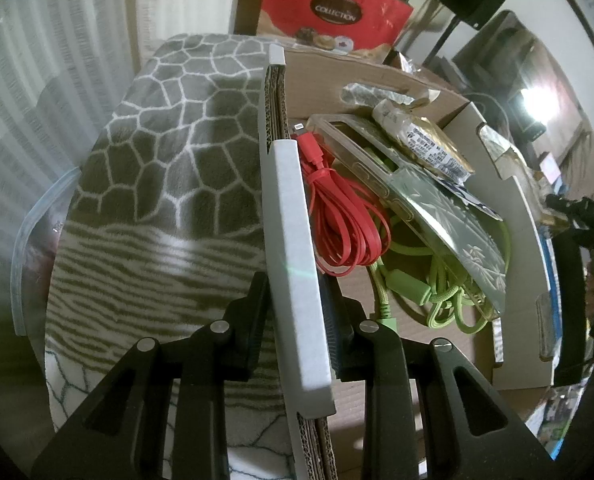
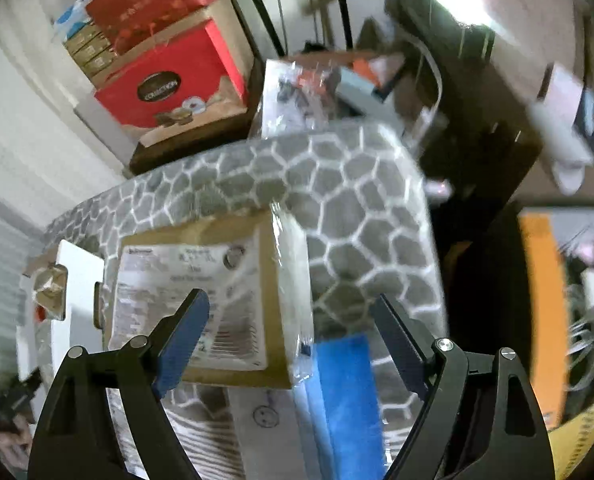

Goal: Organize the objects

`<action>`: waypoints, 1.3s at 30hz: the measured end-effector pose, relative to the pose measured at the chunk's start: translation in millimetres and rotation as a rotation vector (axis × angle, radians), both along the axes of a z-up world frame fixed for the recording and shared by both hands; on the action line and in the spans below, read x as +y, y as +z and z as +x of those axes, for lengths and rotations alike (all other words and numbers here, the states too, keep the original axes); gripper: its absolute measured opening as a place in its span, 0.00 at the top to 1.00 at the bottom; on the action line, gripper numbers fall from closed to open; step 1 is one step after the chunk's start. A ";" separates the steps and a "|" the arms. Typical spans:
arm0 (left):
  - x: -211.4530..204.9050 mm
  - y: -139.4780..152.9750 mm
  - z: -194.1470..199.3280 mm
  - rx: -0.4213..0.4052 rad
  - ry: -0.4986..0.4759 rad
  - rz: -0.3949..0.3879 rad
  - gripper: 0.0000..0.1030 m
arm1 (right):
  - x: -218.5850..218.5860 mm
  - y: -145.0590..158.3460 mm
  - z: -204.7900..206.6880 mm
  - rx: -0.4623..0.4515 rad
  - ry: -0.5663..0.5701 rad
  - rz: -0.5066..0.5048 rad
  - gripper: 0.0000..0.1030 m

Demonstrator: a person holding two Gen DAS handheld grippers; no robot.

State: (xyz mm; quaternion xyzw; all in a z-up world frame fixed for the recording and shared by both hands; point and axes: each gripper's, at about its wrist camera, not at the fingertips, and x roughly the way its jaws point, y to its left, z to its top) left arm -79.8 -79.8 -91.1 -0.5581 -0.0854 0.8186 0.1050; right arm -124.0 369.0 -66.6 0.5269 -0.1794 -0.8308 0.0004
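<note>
2 tools in play. Left tool (image 1: 297, 320) is pinched onto the near wall of the cardboard box (image 1: 293, 216), 1 finger outside against the patterned blanket (image 1: 169, 152), the other inside the box, with the wall's white edge running straight up between them. Inside, just beyond the inner finger, the red flat cable (image 1: 337, 216) lies bundled against that wall; a clear phone case (image 1: 437, 200) leans across the middle over a tangle of green cord (image 1: 429, 284), and a gold-and-white packet (image 1: 425, 140) rests at the far end.

Right tool (image 2: 293, 340) is spread wide, gripping nothing. Between and just ahead of its fingers sits a brown plastic-wrapped package (image 2: 201, 292) with a white printed label, its near corner close to the blue-padded left finger (image 2: 181, 344); whether they touch I cannot tell. Blue flat item (image 2: 349, 392) lies lower, nearer the right finger, on the same blanket. Red gift box (image 2: 169, 84) stands well behind.
</note>
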 end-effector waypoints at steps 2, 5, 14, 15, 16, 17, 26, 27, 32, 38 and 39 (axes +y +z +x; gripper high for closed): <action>0.3 0.0 0.3 0.000 0.000 -0.001 0.77 | 0.5 -7.2 0.2 -0.003 0.017 -0.067 0.25; 0.0 0.0 0.1 0.001 0.000 -0.001 0.77 | -3.8 -8.9 0.2 0.000 0.040 -0.123 0.39; 0.1 0.1 0.3 0.001 -0.001 -0.002 0.77 | -42.5 45.6 3.7 0.110 0.125 -0.008 0.71; 0.2 0.1 0.3 0.001 0.000 -0.002 0.77 | -48.8 51.6 3.2 0.119 0.145 -0.003 0.71; 0.3 0.2 0.4 0.001 0.001 -0.001 0.77 | -57.9 58.6 3.5 0.129 0.170 0.002 0.72; 0.1 0.2 0.3 0.001 0.001 -0.001 0.77 | -68.2 65.5 3.6 0.137 0.197 0.014 0.72; 1.5 -0.7 0.0 0.001 -0.003 -0.007 0.77 | -123.4 84.5 5.7 0.148 0.291 0.089 0.72; 1.5 -0.8 0.0 0.001 -0.003 -0.005 0.77 | -127.5 86.0 7.1 0.153 0.303 0.088 0.72; 1.8 -1.3 0.4 0.004 -0.001 -0.006 0.77 | -160.2 95.2 17.4 0.172 0.391 0.103 0.70; 2.1 -1.1 0.8 0.003 -0.003 -0.004 0.77 | -201.8 97.2 20.6 0.181 0.491 0.078 0.62; 2.1 -1.2 0.8 0.004 -0.002 -0.005 0.77 | -205.8 96.4 20.2 0.179 0.500 0.072 0.61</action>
